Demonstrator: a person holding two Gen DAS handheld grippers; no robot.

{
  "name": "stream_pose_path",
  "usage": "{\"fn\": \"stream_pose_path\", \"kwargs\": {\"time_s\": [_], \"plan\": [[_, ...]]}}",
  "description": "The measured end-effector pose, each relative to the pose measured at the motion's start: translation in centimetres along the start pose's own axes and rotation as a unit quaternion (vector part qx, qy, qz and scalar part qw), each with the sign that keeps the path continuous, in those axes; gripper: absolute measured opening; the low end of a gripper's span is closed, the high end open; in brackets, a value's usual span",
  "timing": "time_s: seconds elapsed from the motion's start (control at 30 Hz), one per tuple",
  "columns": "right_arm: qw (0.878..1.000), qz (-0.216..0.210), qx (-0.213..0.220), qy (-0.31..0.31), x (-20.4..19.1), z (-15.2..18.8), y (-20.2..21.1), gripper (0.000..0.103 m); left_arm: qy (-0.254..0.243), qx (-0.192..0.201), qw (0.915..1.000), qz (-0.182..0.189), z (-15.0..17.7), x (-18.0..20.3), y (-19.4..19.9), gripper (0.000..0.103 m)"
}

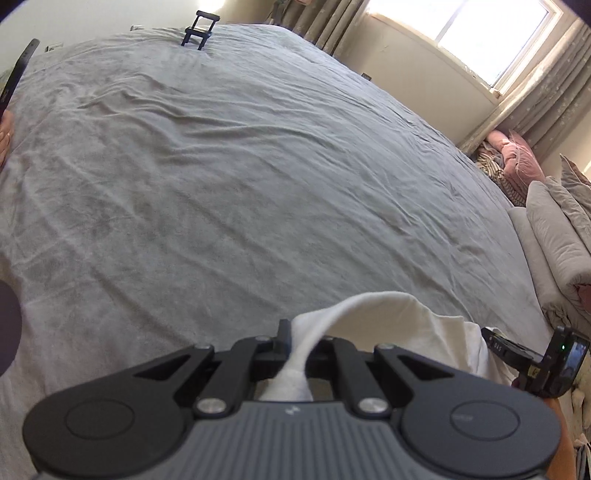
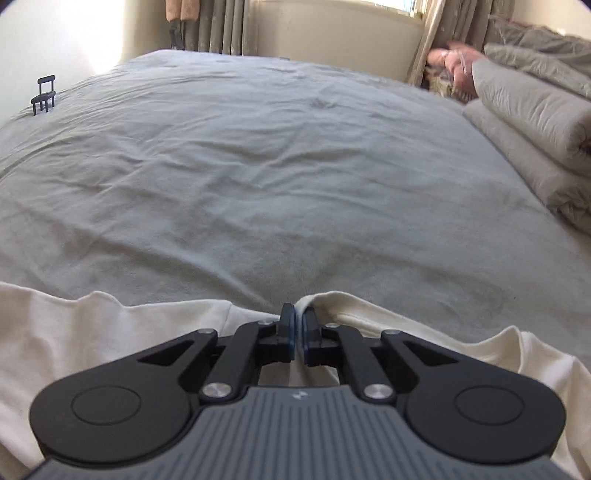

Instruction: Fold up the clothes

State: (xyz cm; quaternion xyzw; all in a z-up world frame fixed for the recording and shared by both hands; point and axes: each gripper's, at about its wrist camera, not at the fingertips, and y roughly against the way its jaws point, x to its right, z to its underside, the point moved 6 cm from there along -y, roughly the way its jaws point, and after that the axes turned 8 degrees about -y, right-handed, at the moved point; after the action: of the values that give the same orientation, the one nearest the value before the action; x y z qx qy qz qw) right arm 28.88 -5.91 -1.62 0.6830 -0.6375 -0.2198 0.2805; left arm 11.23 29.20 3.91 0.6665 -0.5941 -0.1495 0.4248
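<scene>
A cream-white garment lies bunched at the near edge of a grey bedspread. My right gripper is shut on a raised fold of its edge, and the cloth spreads to both sides beneath the fingers. In the left wrist view, my left gripper is shut on a twisted strip of the same white garment. The strip runs between the fingers and back toward the camera. The right-hand tool's black body shows at the right edge, close beside the cloth.
The wide, wrinkled bedspread stretches ahead. A small black stand sits at its far end. Folded beige bedding is stacked along the right side, with pink cushions and curtains behind. A person's hand shows at the left edge.
</scene>
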Motion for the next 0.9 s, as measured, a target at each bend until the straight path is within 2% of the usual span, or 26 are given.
{"fn": "stream_pose_path", "kwargs": {"time_s": [0.03,0.13,0.2,0.3,0.47,0.53,0.63,0.7,0.8,0.9], "plan": [[1.0,0.01,0.005,0.014,-0.2,0.1,0.2,0.009,0.005,0.0,1.0,-0.007,-0.1,-0.4,-0.1,0.002],[1.0,0.022,0.003,0.005,0.5,-0.7,1.3,0.024,0.015,0.013,0.9998,-0.007,-0.5,-1.0,0.6,0.002],[0.999,0.014,0.022,-0.024,1.9,-1.4,3.0,0.056,0.02,0.019,0.9996,-0.008,-0.7,-1.4,0.9,0.002],[0.999,0.007,0.042,-0.032,4.4,-1.4,6.0,0.066,0.027,0.016,0.9994,-0.012,-0.9,-1.9,0.6,0.003],[0.998,0.051,0.025,-0.03,11.8,1.6,10.4,0.068,0.052,0.014,0.9984,-0.016,-1.0,-2.9,0.2,0.003],[0.997,0.065,0.003,-0.032,15.6,4.2,12.5,0.068,0.06,0.015,0.9979,-0.02,-1.0,-3.2,0.3,0.003],[0.996,0.09,-0.02,0.0,19.5,8.5,15.3,0.068,0.054,0.013,0.998,-0.028,-0.9,-2.9,0.1,0.003],[0.994,0.102,-0.03,0.037,20.8,11.5,16.9,0.068,0.043,0.013,0.9982,-0.039,-0.8,-2.5,-0.1,0.003],[0.992,0.097,-0.037,0.066,21.4,14.7,18.3,0.068,0.047,0.017,0.9975,-0.05,-0.8,-2.4,-0.3,0.003],[0.991,0.091,-0.036,0.092,20.8,16.6,19.1,0.068,0.062,0.023,0.9965,-0.051,-0.9,-3.2,-0.1,0.003]]}}
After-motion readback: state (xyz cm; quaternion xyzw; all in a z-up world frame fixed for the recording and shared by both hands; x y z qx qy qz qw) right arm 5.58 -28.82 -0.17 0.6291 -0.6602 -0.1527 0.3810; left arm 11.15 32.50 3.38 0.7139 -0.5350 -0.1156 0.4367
